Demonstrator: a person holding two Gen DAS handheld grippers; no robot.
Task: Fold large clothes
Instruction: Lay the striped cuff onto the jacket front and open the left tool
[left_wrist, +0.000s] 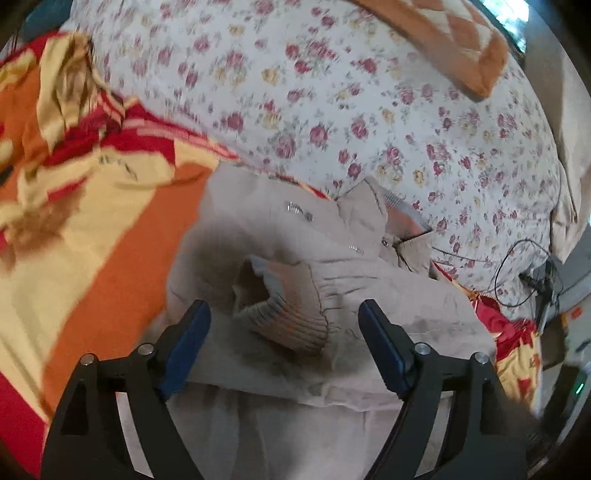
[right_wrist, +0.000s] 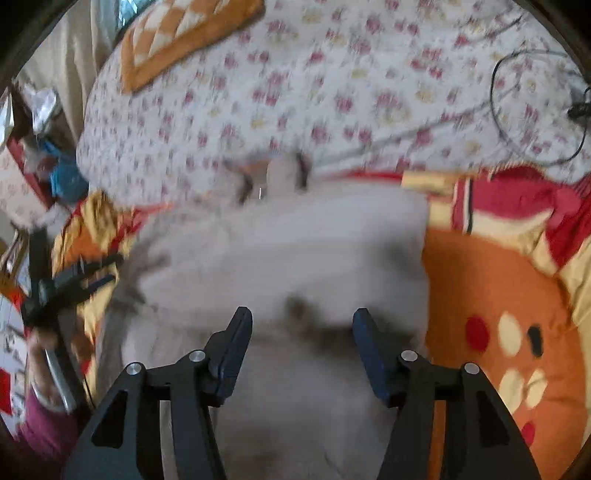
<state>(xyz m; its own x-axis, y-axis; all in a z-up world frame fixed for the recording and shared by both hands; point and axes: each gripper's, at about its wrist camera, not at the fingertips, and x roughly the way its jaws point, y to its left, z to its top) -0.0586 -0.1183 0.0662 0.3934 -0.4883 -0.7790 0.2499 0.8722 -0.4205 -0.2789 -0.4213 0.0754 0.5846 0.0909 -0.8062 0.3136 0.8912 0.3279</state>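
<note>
A beige jacket (left_wrist: 295, 240) lies on the bed, its collar and zip toward the floral quilt. One sleeve is folded across it, ending in a ribbed brown cuff (left_wrist: 284, 314). My left gripper (left_wrist: 284, 306) is open just above the jacket; the cuff lies between the fingers and neither pad presses on it. The right wrist view is blurred: the same jacket (right_wrist: 288, 240) fills the middle, and my right gripper (right_wrist: 302, 313) hovers open over its near part with nothing gripped. The left gripper (right_wrist: 74, 277) shows at that view's left edge, held by a hand in a magenta sleeve (right_wrist: 44, 424).
A white floral quilt (left_wrist: 332, 92) is heaped behind the jacket, with an orange checked pillow (left_wrist: 461, 40) on top. A red, orange and yellow bedsheet (left_wrist: 92, 221) spreads around the jacket. A black cable (left_wrist: 524, 266) and plug lie at the right, near the bed's edge.
</note>
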